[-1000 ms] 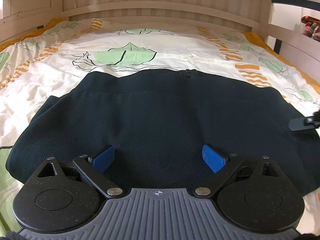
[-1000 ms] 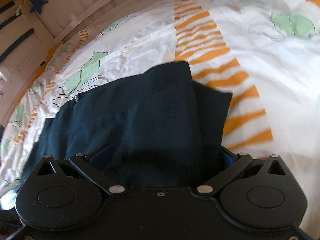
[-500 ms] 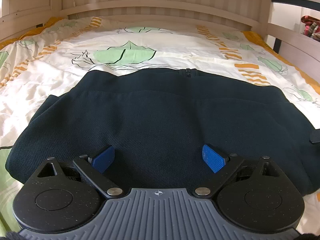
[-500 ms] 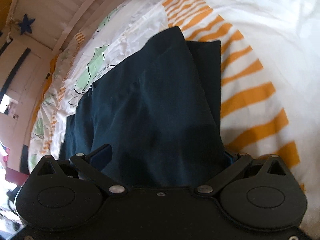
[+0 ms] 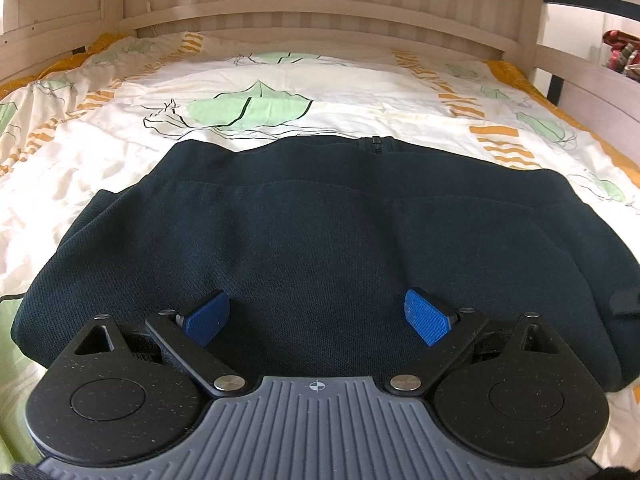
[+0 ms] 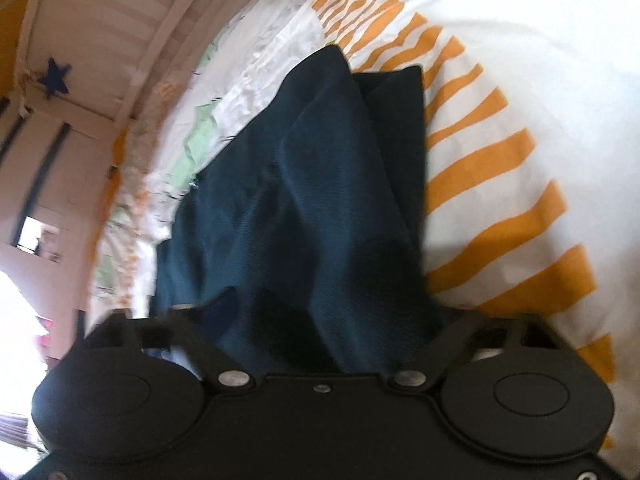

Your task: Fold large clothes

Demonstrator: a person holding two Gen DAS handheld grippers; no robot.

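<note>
**Dark garment on bed, right corner lifted**

Garment (image 5: 320, 232) — dark navy knit w/ a zip (image 5: 375, 145) at its far edge — lies spread across the quilt (image 5: 280, 80), which is white w/ green leaves and orange stripes. A slatted wooden headboard (image 5: 320, 4) stands beyond.

Left gripper (image 5: 318, 318) hovers low over the near hem, blue pads (image 5: 426, 318) spread wide, nothing between them; cloth lies flat beneath.

Right gripper (image 6: 320, 320), seen in the blurred right wrist view, has a bunch of the garment (image 6: 312, 200) running into its mouth — fabric rises off the quilt (image 6: 520, 120) in a peaked fold toward the cam. Fingers are hidden by cloth, so whether they're clamped on it can't be told. A blue star (image 6: 56, 76) hangs on the bed frame at left.
</note>
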